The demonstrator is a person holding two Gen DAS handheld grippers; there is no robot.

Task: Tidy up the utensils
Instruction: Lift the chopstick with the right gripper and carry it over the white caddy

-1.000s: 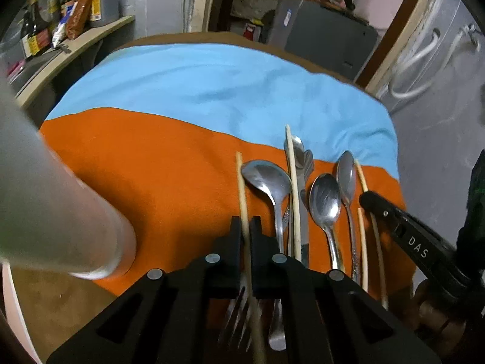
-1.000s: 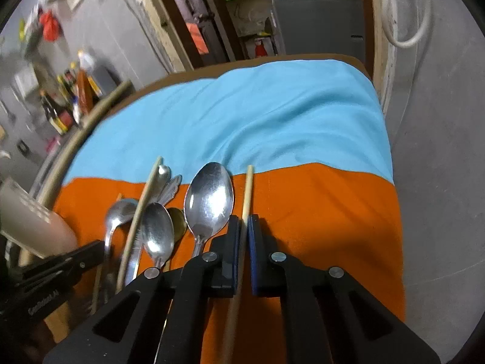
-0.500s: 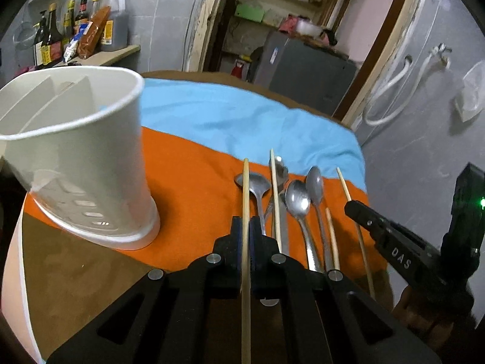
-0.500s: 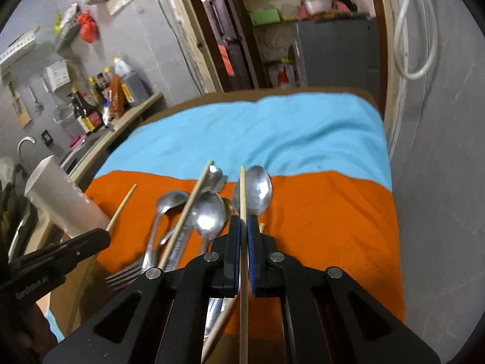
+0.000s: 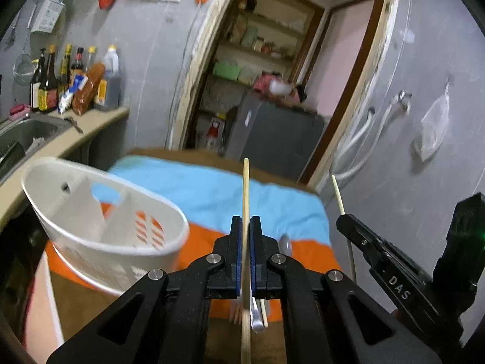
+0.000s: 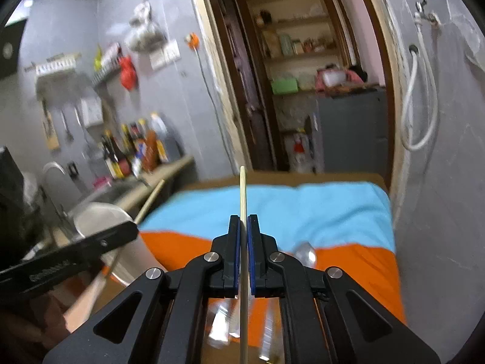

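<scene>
My left gripper (image 5: 245,221) is shut on a wooden chopstick (image 5: 245,188) and holds it lifted, tip pointing up and away. A white utensil caddy (image 5: 100,227) with dividers stands on the orange cloth just left of it. My right gripper (image 6: 243,220) is shut on a second chopstick (image 6: 242,191), also raised. The right gripper shows in the left wrist view (image 5: 379,248) at right, its chopstick (image 5: 338,194) sticking up. The left gripper shows in the right wrist view (image 6: 69,257) at left. Spoons and a fork (image 6: 303,253) lie blurred on the cloth below.
The table carries an orange cloth (image 6: 357,267) and a blue cloth (image 6: 303,209). A counter with a sink (image 5: 27,130) and several bottles (image 5: 72,82) runs along the left. A doorway with shelves and a grey cabinet (image 5: 272,136) is behind the table.
Both grippers have risen and tilted up, each carrying its chopstick off the cloth. The caddy now sits lower and closer beside the left gripper. The utensils have dropped almost out of view.
</scene>
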